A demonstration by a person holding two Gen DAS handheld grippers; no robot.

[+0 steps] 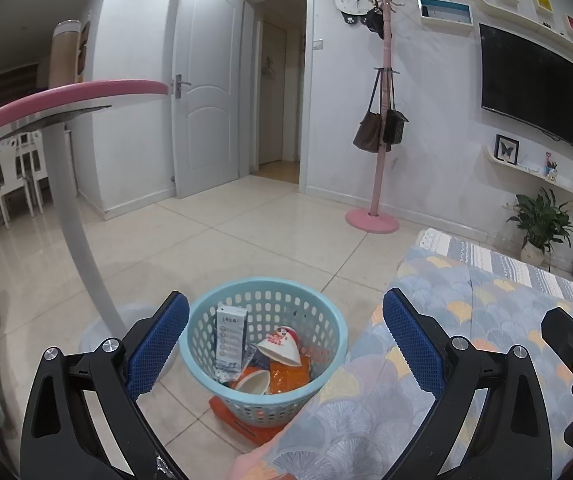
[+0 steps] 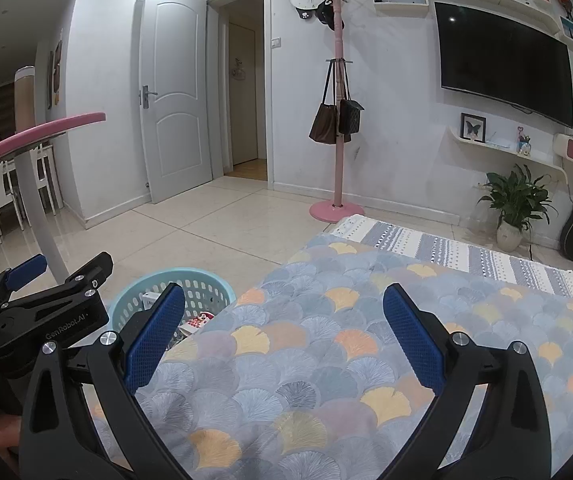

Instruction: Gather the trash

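Left gripper [image 1: 286, 340] spread wide above basket [image 1: 210, 316] (carton [image 1: 230, 336], cups inside). Right gripper [image 2: 284, 334] spread wide, empty, over quilt [image 2: 326, 360].

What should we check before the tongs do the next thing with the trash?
1. Left tongs open and empty: ok.
2. Right tongs open and empty: ok.
3. Basket upright on the floor: ok.
4. Room left in the basket: ok; the box, cups and orange wrapper sit below the rim.
5. Nothing left outside the basket: not ok; an orange piece lies under it.
6. More trash on the blanket: none in view, cannot tell beyond.
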